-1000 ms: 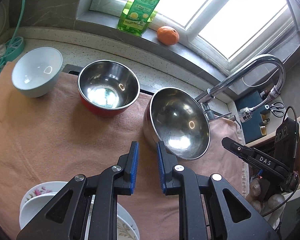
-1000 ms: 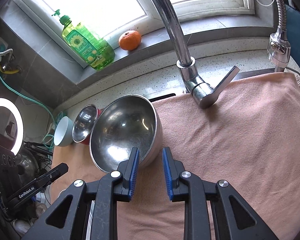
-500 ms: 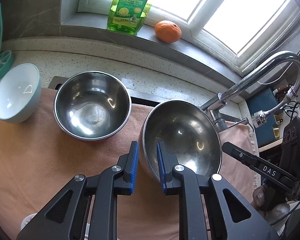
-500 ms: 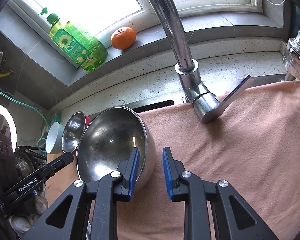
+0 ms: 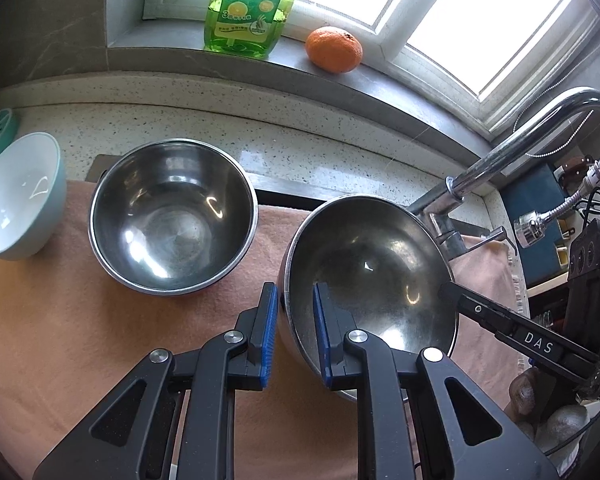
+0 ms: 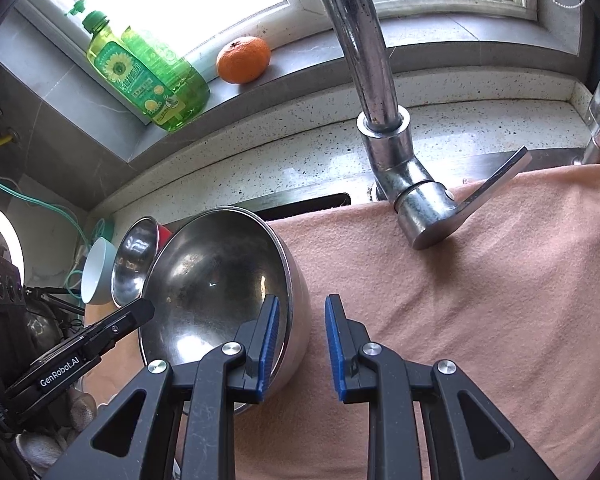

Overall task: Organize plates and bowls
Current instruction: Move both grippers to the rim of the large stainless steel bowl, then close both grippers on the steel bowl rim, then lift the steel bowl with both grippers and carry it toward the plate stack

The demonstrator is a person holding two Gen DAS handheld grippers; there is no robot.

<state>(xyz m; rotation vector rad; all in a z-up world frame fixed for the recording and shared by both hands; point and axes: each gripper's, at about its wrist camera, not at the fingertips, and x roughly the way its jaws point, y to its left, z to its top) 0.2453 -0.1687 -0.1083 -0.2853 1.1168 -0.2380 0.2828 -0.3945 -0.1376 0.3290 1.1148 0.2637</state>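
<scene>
Left gripper (image 5: 294,332): black skeletal frame, silver screws, blue ribbed fingers (image 5: 269,332). Right gripper (image 6: 300,344) matches, stamped "DAS".

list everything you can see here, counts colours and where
steel bowl: 1, silver, on the towel by the tap
red-sided bowl: 1, steel inside, middle of the towel
small bowl: 1, white inside, pale blue outside, far left
towel: 1, peach, spread under the bowls
soap bottle: 1, green, windowsill
orange: 1, orange, windowsill beside the bottle
tap: 1, chrome, behind the towel
counter: 1, speckled pale, below the sill
left tool: 1, black with blue pads, closing astride the steel bowl's rim
right tool: 1, same colours, astride the opposite rim
</scene>
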